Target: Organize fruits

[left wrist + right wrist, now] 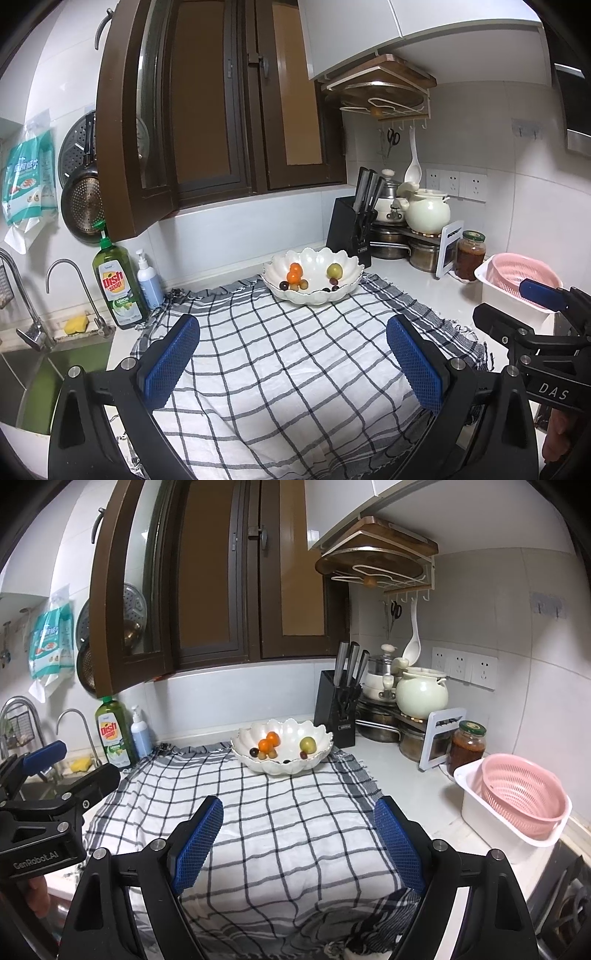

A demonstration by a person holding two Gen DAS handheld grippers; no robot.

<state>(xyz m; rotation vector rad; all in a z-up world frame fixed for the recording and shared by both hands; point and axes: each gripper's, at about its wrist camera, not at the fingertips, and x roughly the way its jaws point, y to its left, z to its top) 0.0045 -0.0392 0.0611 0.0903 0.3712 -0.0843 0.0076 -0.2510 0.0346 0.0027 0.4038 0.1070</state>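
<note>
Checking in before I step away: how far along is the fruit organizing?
Fruit already sits in the white scalloped bowl: two oranges, a green fruit and small grapes. Nothing is in hand: the left gripper and right gripper are both open over the checked cloth. The pink colander looks empty; any sorting remains.

You can read "Dish soap" and "LEMON" on the green bottle, "DAS" on the right gripper, "GenRobot.AI" on the left gripper.

Oranges, a green fruit and grapes lie in the scalloped white bowl
</note>
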